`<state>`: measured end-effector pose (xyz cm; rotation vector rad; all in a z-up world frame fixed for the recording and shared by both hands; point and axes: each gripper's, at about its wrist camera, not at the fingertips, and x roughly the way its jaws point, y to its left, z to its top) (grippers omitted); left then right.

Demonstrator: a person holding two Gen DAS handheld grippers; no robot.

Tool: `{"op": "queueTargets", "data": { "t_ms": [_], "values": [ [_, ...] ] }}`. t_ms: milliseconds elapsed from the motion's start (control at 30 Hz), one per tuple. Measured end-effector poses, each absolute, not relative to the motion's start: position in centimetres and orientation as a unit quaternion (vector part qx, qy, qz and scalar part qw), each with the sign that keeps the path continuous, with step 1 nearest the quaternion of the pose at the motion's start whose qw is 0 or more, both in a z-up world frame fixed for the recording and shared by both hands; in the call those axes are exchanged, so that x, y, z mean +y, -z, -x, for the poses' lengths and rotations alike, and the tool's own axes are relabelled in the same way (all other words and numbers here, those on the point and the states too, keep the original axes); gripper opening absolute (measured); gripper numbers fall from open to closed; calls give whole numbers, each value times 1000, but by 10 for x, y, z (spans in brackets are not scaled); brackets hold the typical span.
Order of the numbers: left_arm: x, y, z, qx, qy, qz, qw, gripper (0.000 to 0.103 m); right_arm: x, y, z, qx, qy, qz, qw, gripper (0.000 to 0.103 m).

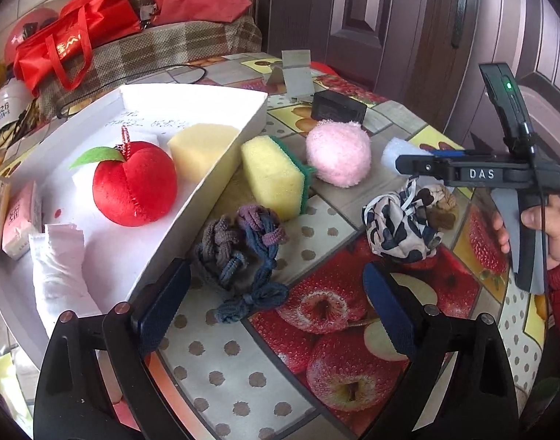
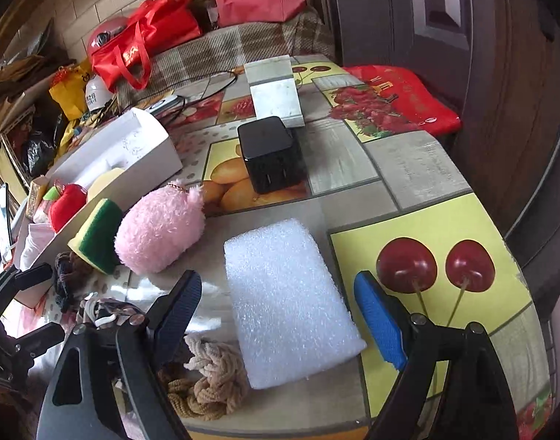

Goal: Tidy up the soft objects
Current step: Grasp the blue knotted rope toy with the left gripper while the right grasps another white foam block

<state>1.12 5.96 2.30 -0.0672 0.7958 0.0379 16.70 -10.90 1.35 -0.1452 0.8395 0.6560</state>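
My left gripper (image 1: 276, 308) stands open over the table, and a dark blue and purple braided hair-tie bundle (image 1: 239, 256) lies just ahead between its fingers, untouched. Left of it is a white box (image 1: 243, 124) holding a red plush apple (image 1: 133, 183), a pale yellow sponge (image 1: 202, 150) and a white cloth (image 1: 59, 275). A yellow-green sponge (image 1: 276, 176), a pink plush ball (image 1: 338, 154) and a leopard-print cloth (image 1: 397, 227) lie on the table. My right gripper (image 2: 280, 315) is open astride a white foam block (image 2: 287, 300), its pads apart from the block. Beige braided ties (image 2: 206, 377) lie beside its left finger.
A black cube charger (image 2: 270, 154) and a metal stand (image 2: 276, 91) sit behind the foam. A red packet (image 2: 401, 99) lies at the far right of the table. Red bags (image 1: 70, 44) and clutter pile up behind. The round table's edge (image 2: 518, 256) runs close on the right.
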Motion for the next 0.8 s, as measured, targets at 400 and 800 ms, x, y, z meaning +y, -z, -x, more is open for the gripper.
{"op": "queueTargets", "data": {
  "t_ms": [400, 800],
  "values": [
    [50, -14, -23, 415, 0, 17, 910, 33, -139, -30, -159, 343, -268, 30, 900, 53],
    [45, -15, -45, 419, -27, 34, 907, 53, -144, -29, -159, 350, -259, 4, 900, 53]
  ]
}}
